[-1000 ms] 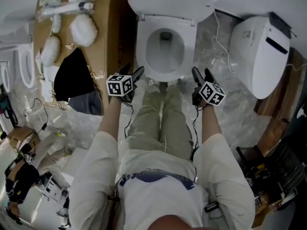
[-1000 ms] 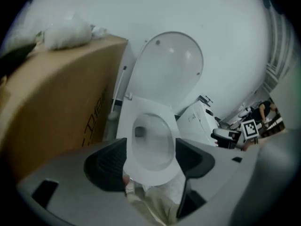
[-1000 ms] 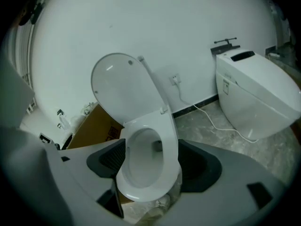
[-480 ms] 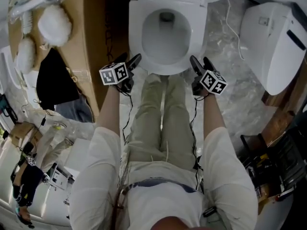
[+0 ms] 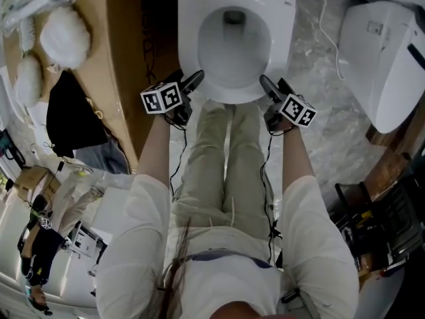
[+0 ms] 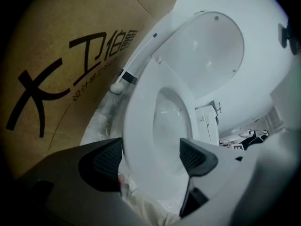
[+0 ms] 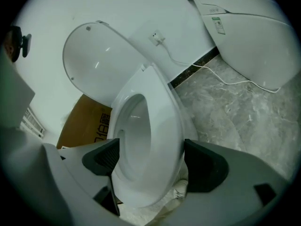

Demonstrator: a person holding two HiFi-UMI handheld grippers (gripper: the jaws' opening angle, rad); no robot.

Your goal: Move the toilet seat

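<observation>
Toilet seat [image 5: 190, 42]: down flat on the bowl; lid [image 6: 202, 46] raised behind it.
Left gripper [image 6: 150, 157]: at the seat's front-left edge; jaws spread, just been opening; seat rim shows between them, not clamped.
Right gripper [image 7: 150, 160]: at the seat's front-right edge; jaws wide, just been opening; rim between them, no pinch.
Left of seat: cardboard box [image 5: 126, 52], close alongside.
Right of seat: open marble floor [image 5: 319, 105], then a second toilet unit [image 5: 382, 58].

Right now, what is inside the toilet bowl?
The toilet bowl holds nothing loose: only bare white ceramic and a dark outlet at its far end. The toilet seat lies over the rim, so the underside of the rim is covered.
</observation>
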